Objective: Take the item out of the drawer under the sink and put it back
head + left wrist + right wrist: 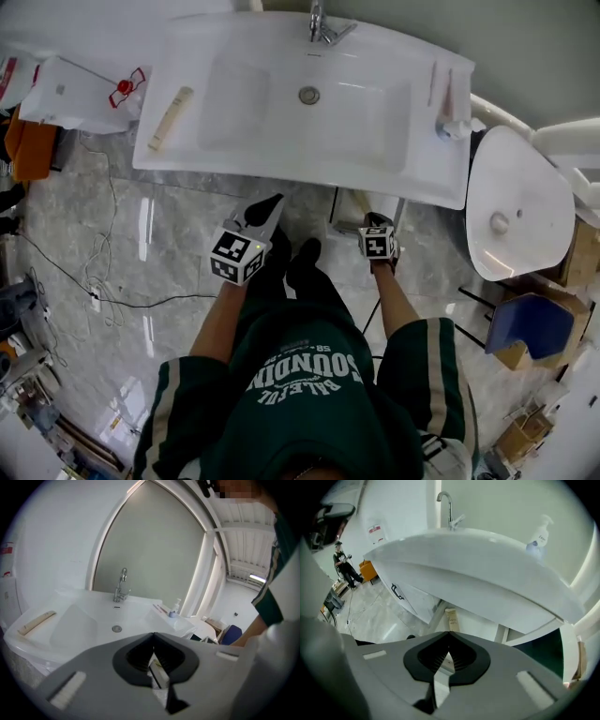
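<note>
I stand at a white sink (375, 169). Under its front edge shows a white drawer part (361, 208). My right gripper (376, 223) points at it, jaws shut and empty. In the right gripper view, the tips (449, 632) meet just below a cream tube (451, 619) under the basin (487, 578), beside a white front with a black handle (412, 599). My left gripper (274, 202) hangs before the sink's front edge, tips together. In the left gripper view (153, 633), a cream oblong thing (158, 674) shows through the gap behind the tips; I cannot tell whether it is clamped.
A flat cream tube (171, 118) lies on the sink's left rim; a soap dispenser (450, 127) stands at its right. A white toilet (516, 202) is close on the right, with a blue chair (528, 323) in front of it. Cables (94, 281) trail over the marble floor at left.
</note>
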